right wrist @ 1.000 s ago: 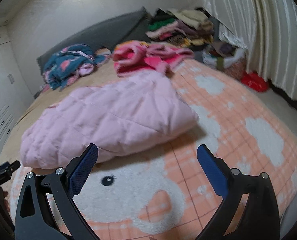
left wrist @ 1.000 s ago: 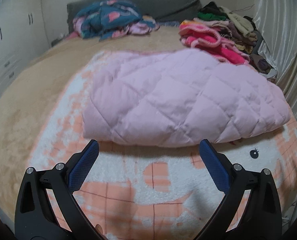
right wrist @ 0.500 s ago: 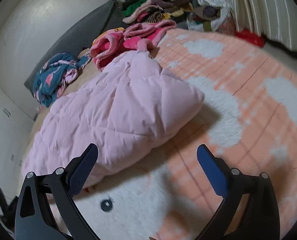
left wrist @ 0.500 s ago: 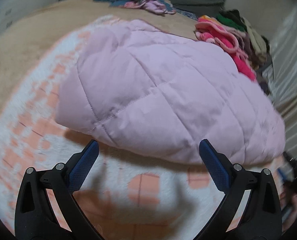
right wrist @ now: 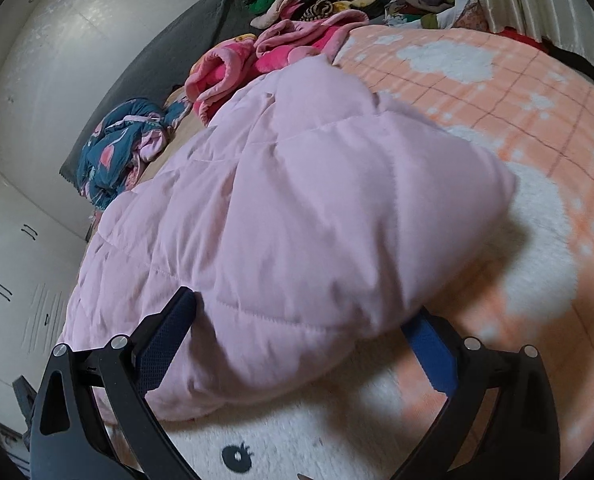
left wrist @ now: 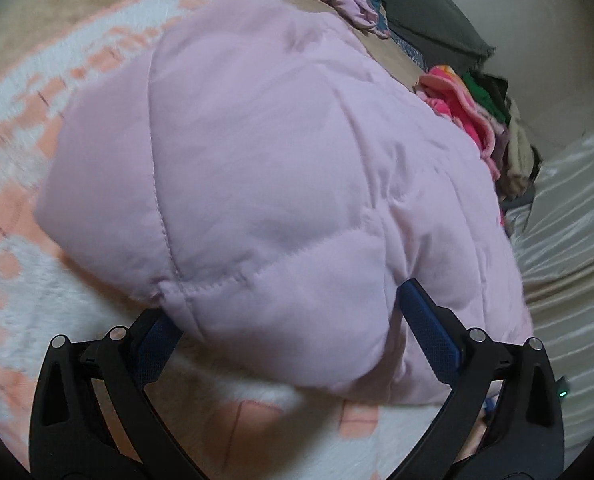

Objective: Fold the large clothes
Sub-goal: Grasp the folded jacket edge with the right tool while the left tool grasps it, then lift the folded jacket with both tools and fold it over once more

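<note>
Both tongs (left wrist: 287, 318) astride folded jacket's (left wrist: 281, 176) ends

Left wrist view: low, very near the left end of the pink quilt (left wrist: 281, 168), facing along it toward the clothes pile (left wrist: 481, 120) at upper right. Right wrist view: low at the opposite end of the quilt (right wrist: 297, 216), facing toward the pillow (right wrist: 185, 48) at upper left. Both share quilt, bed blanket (right wrist: 517, 80), and pile.
</note>
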Motion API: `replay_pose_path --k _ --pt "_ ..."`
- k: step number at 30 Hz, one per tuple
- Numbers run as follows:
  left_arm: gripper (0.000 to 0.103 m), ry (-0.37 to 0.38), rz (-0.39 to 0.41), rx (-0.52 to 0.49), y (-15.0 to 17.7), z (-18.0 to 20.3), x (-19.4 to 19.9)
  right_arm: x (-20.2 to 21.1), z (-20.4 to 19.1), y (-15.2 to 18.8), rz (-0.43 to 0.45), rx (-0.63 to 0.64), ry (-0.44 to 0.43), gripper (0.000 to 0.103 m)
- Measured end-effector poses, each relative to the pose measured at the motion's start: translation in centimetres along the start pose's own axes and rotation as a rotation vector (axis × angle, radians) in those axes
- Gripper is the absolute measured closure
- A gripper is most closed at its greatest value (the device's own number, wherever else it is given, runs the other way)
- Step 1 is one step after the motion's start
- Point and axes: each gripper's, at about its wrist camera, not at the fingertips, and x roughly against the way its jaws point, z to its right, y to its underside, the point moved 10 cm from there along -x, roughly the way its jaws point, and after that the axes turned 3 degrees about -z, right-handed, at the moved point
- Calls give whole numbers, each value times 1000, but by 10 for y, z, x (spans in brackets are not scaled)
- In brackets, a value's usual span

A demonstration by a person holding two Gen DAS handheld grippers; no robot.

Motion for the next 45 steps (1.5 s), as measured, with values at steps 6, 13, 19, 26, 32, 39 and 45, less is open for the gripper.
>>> replay_pose_path --k 6,13,19,26,32,39,45 --pt "8 123 21 142 10 -9 -4 -17 -3 -11 -1 -9 -37 4" --pt "8 197 63 199 -17 0 -7 -25 -5 -18 7 2 -47 4" --pt "15 154 87 157 -30 8 -6 -25 -14 -22 26 58 -41 17" --pt "54 -46 202 -147 -29 42 23 -15 -40 -27 68 203 -29 59" --pt "64 -78 221 -234 -40 53 34 -5 -53 -26 95 325 28 65" --pt "68 -98 245 -295 -43 68 36 14 -70 -24 134 435 53 69" --pt "71 -103 256 -343 -38 80 48 34 -78 -23 153 495 56 70"
